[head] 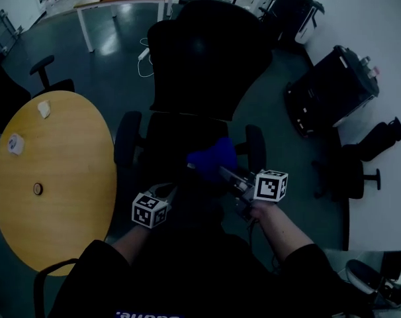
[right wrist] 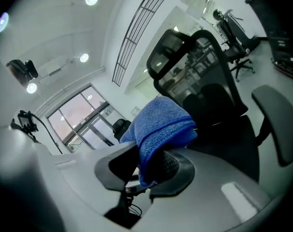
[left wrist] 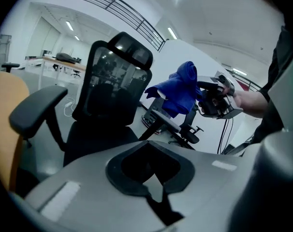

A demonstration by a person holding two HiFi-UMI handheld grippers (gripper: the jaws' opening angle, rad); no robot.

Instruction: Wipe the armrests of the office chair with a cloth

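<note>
Round wooden table [head: 61,177] on dark floor [head: 114,38] (white walls [head: 372,12]).

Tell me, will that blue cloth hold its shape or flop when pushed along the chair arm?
Probably floppy: the blue cloth droops in folds over the right claw. Likely light and grippy, given its fuzzy weave.

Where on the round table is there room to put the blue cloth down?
The round wooden table is mostly bare: the whole side toward the office chair is free, and the near end past the small round thing. The far left edge is busier, with a white wad and a white-and-blue thing. The right gripper holds the blue cloth.
</note>
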